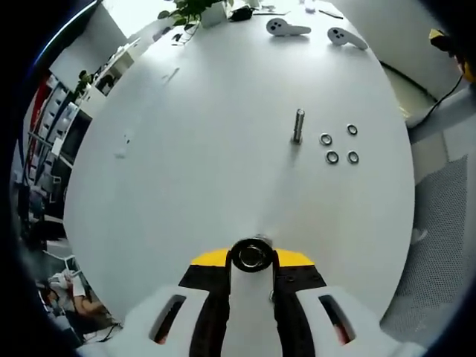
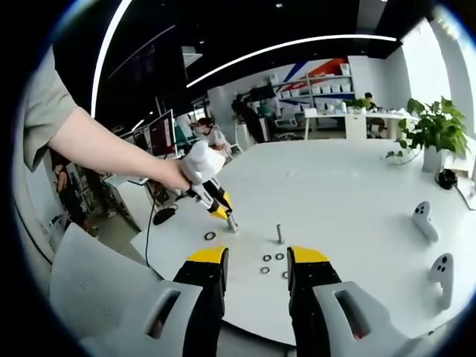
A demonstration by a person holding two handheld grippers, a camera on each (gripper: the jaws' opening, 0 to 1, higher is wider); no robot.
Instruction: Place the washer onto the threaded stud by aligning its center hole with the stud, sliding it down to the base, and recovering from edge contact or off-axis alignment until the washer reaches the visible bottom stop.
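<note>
L gripper (image 1: 252, 256) grips 1 washer (image 1: 253, 255); R gripper (image 2: 256, 262) released; 4 washers (image 1: 339, 144) by stud (image 1: 298, 126).

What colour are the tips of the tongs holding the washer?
Yellow tips on the left tongs, above black, gripping the washer; the left gripper view shows it best.

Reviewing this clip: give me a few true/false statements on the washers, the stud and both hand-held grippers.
1. The left hand-held gripper is shut on a washer. True.
2. A washer already sits on the threaded stud. False: the stud is bare.
3. Four loose washers lie beside the stud. True.
4. The right hand-held gripper holds a washer. False: it is open, holding nothing.
5. The stud lies on its side. False: it stands upright on the white table.
</note>
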